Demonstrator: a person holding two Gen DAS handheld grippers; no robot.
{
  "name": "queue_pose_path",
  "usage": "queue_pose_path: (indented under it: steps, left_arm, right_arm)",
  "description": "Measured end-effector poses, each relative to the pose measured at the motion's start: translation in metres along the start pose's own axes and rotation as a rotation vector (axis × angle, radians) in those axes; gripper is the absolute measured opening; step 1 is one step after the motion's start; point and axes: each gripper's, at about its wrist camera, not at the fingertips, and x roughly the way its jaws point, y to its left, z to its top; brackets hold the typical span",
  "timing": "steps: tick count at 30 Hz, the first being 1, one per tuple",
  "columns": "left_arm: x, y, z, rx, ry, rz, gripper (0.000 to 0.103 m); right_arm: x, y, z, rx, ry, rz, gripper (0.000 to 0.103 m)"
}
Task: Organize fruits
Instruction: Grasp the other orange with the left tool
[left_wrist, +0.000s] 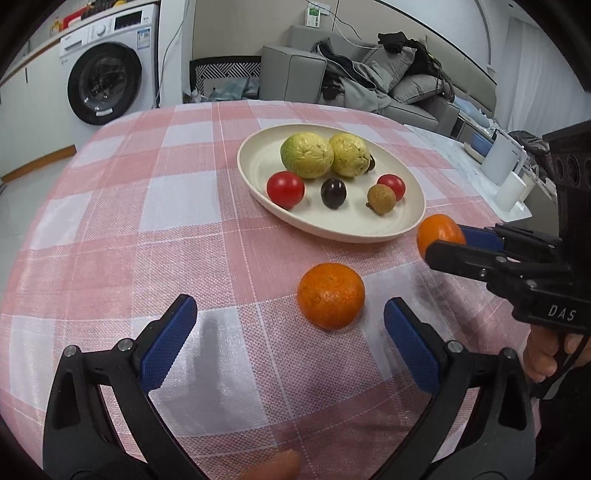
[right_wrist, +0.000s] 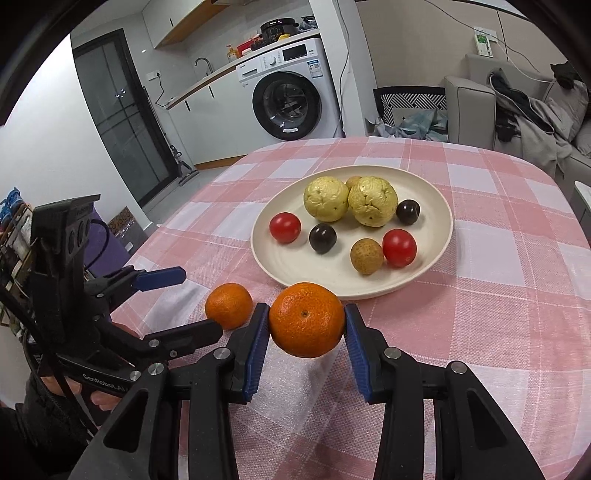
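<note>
Right gripper (right_wrist: 306, 332) clamped on lifted tangerine (right_wrist: 306, 319), left gripper (left_wrist: 290, 339) wide open near second tangerine (left_wrist: 330, 300); fruit plate (left_wrist: 258, 147) beyond

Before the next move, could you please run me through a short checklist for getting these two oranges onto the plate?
1. Right gripper clamped on the held orange: ok.
2. Held orange lifted clear of the tablecloth: ok, its shadow lies underneath.
3. Free room on the plate near its front rim: ok.
4. Left gripper open wide enough for the second orange: ok.
5. Second orange between the left gripper's fingers: not ok, it sits ahead of the fingertips.
6. The two grippers clear of each other: ok.
</note>
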Motion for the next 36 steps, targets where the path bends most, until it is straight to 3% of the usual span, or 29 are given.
queue_pose_path:
  steps: [8,14,22,36]
  left_arm:
    - [0.009,-0.004,0.002,-0.002,0.040,-0.081,0.069]
    - [0.013,-0.009,0.003,0.000,0.053,-0.115,0.060]
    - [0.017,-0.018,0.004,0.042,0.051,-0.083,0.038]
    - [0.011,-0.022,0.004,0.071,0.016,-0.083,0.036]
  right_arm:
    - [-0.002,0.000,0.000,-0.002,-0.004,-0.006,0.041]
    - [-0.003,-0.004,0.001,0.007,-0.010,-0.010,0.041]
    - [-0.006,-0.003,0.002,0.010,-0.015,-0.013,0.041]
    - [-0.005,-0.006,0.002,0.017,-0.027,-0.024,0.041]
